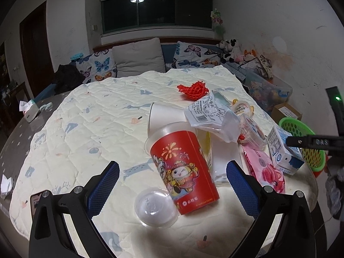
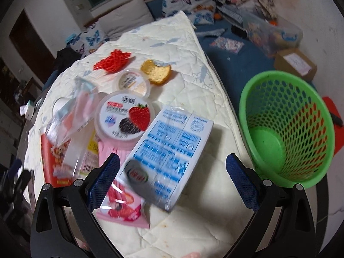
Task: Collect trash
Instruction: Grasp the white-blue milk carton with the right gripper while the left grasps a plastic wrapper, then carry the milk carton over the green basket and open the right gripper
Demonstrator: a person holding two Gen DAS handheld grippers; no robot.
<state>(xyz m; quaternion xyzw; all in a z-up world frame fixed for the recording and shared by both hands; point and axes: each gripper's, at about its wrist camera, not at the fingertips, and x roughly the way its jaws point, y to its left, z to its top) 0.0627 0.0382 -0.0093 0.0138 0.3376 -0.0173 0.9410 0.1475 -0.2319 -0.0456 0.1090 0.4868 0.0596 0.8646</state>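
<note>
Right now the left gripper (image 1: 173,173) gapes wide over the cream quilted mat (image 1: 90,118), its blue pads either side of a toppled red printed paper cup (image 1: 185,172) with a clear plastic dome lid (image 1: 155,207) touching the cup's base. Just as wide, the right gripper (image 2: 173,171) frames a blue-and-white milk carton (image 2: 169,157) lying flat on the mat beside a pink snack wrapper (image 2: 122,210). Off the mat's right edge stands the green perforated plastic basket (image 2: 286,126).

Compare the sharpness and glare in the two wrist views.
Left wrist view: sharp; print on the red cup is readable, the ceiling lamp reflects in the dark window, and fisheye bends the room edges. Right wrist view: motion-blurred; text on the milk carton smears, while the green basket stays fairly crisp.
</note>
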